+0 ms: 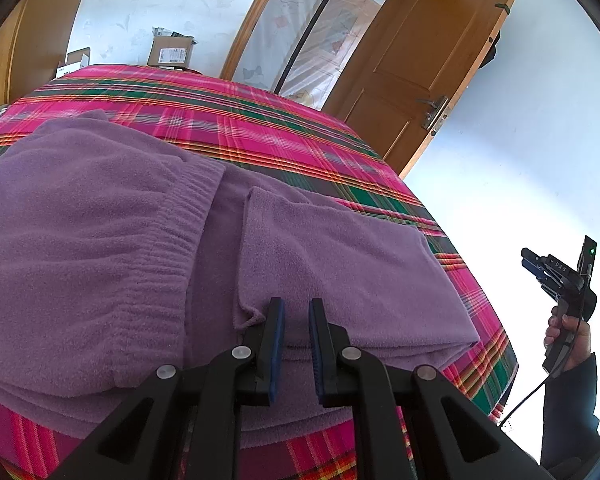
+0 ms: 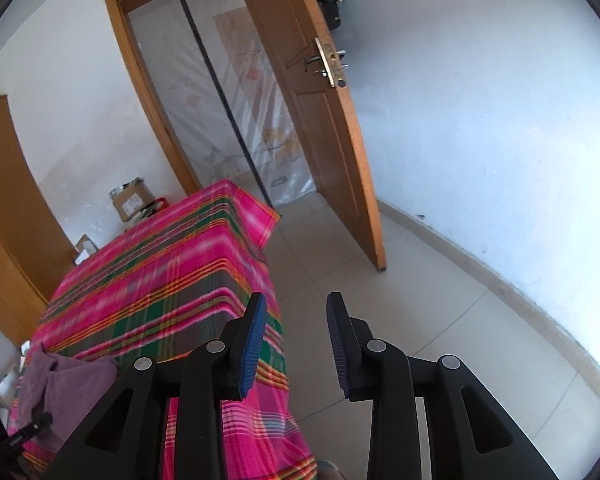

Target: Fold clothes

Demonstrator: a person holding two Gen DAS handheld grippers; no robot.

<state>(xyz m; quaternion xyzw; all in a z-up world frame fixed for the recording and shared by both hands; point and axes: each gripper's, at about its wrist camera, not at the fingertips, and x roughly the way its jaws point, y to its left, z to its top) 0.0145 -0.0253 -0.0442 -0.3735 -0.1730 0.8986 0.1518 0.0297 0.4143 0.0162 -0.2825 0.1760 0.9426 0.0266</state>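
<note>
A table covered in a pink, green and orange plaid cloth [image 1: 260, 120] fills the room's middle, with a wooden door [image 1: 432, 60] standing ajar at the far right and a cardboard box [image 1: 170, 53] against the far wall. On the near end of the table lies the purple fleece garment [image 1: 100, 232]. It sits in a compact stack of several layers: a ribbed waistband or hem band runs across the top, a flat folded panel lies to its right, and layered edges show along the near side. In my judgement the folding is largely or wholly done, since the piece already lies squared and stacked; whether one more fold or some smoothing is meant, these views do not settle.

The left gripper [image 1: 296, 308] hovers low over the near edge of the garment, its fingers slightly apart and holding nothing. The right gripper [image 2: 296, 304] is held off the table's right side, over the tiled floor [image 2: 380, 320], with fingers spread wide and empty. From its view only a corner of the purple garment shows at the near left.
</note>
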